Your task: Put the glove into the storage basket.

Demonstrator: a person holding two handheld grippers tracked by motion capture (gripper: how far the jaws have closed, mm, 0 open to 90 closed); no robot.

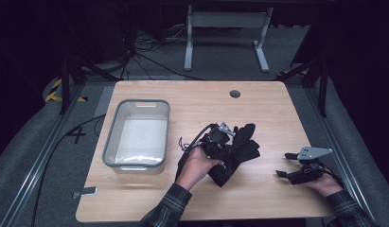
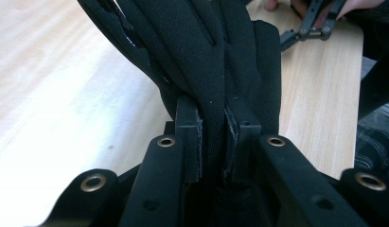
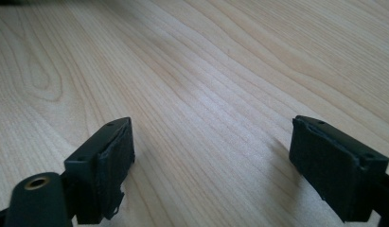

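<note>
The black fabric glove [image 2: 216, 52], soft and matte with long stitched fingers, sits right of the grey plastic bin [image 1: 137, 135] on the wooden counter [image 1: 268, 109]. The left hand-held gripper [image 2: 215, 137] pinches it tightly. Farther right, the right hand-held gripper [image 3: 211, 165] stands wide apart, holding nothing.

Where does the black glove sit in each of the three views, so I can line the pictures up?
High view: black glove right of table centre, clamped in the left gripper.
Left gripper view: glove rises up the middle, pinched between the jaws.
Right gripper view: wood between open jaws, not the glove.
Shared landmark: the wooden table; the right gripper also appears top right in the left gripper view.
</note>
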